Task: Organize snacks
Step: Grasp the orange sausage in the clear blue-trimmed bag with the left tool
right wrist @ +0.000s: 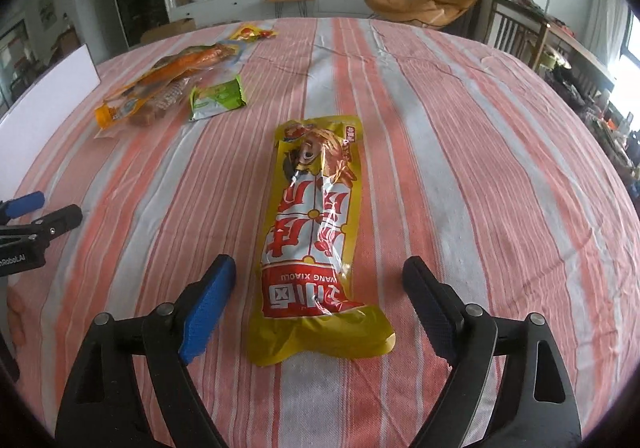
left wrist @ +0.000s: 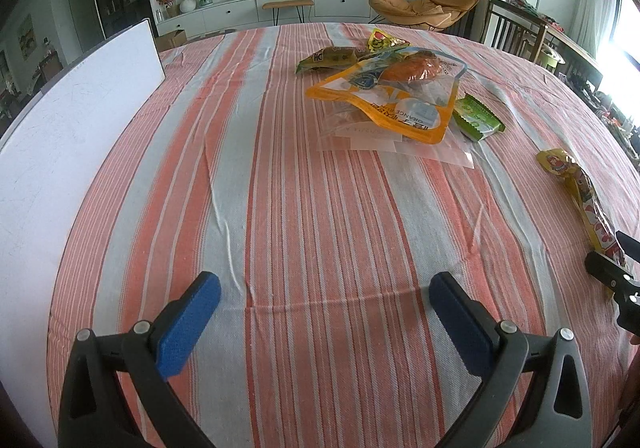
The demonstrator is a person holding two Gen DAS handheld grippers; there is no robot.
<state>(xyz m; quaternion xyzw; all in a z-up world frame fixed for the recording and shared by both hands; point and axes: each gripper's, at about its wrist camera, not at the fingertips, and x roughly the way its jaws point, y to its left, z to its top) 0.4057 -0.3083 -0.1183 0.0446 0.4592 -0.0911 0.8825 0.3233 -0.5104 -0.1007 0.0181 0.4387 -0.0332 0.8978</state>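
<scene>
In the right wrist view, the yellow-and-red snack packet [right wrist: 316, 232] lies flat on the striped counter [right wrist: 480, 168] at centre frame, its near end between the spread, untouching fingers of the right gripper [right wrist: 320, 300]. The left gripper [left wrist: 326, 322] gapes over bare cloth, empty.

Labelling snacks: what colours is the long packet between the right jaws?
Yellow with red and white panels, clearest in the right wrist view.

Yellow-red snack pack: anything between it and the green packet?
No, only bare striped tablecloth lies between the yellow-red snack pack and green packet; right wrist view.
</scene>
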